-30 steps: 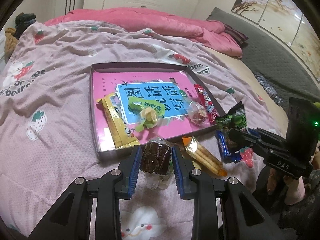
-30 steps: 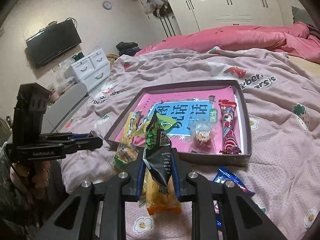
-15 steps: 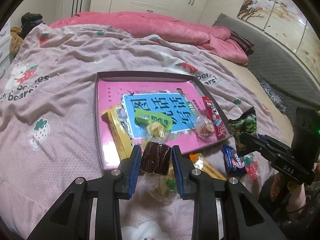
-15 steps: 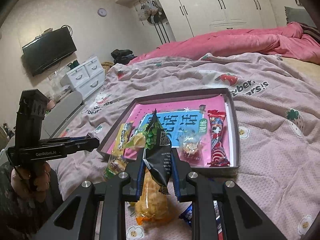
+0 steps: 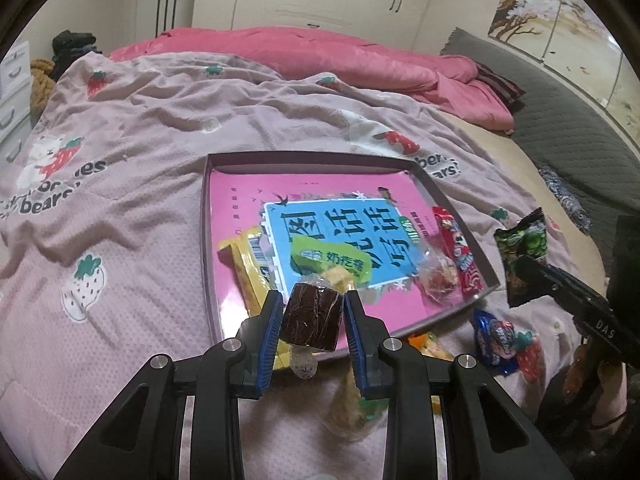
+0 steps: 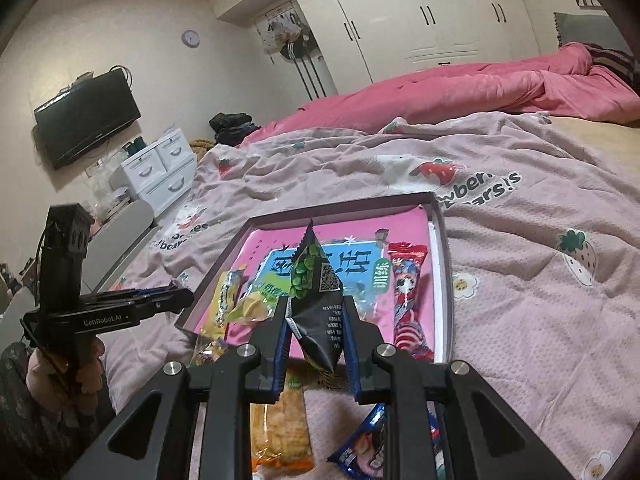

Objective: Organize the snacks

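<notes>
Above a pink strawberry-print bedspread, the left gripper clamps a brown wrapped cake at the near edge of the snack tray; the right gripper pinches a dark green-pea packet over the tray's near rim.

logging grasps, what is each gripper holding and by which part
Left gripper: brown wrapped cake, gripped across its sides. Right gripper: black-and-green snack packet, gripped at its lower half.
</notes>
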### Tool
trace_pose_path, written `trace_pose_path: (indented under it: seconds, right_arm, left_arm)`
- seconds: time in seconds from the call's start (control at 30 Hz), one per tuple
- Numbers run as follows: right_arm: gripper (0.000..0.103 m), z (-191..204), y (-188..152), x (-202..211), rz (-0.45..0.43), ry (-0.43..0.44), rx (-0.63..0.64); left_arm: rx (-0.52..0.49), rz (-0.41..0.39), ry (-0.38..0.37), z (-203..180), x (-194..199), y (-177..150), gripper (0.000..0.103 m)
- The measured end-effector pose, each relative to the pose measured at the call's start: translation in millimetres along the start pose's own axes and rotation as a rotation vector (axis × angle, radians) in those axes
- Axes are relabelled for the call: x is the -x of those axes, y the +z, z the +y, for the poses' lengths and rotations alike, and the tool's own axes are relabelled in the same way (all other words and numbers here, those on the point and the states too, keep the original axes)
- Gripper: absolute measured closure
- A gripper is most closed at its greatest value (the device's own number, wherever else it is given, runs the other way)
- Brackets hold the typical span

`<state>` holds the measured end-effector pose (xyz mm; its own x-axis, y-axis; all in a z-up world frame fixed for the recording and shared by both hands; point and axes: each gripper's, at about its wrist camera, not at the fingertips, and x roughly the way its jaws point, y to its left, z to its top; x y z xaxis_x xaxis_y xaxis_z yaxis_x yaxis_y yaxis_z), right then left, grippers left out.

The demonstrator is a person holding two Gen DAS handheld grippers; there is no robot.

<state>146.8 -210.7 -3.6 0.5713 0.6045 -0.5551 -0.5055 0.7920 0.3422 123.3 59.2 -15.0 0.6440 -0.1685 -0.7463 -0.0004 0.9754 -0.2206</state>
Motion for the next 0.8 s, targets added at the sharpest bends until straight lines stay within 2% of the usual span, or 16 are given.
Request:
trace_pose_path:
  seconds: [0.6,0.8]
  right_arm:
    - [0.079,-9,4,-4,-0.01,-0.023,-0.015]
    - [0.079,-14,6,-7,-0.005,-0.038,-0.021]
  left_arm:
    - [-0.015,0.022,0.08,4,-41,14,0.071]
    - [-0.013,0.049,0.067,4,-55,11,0.071]
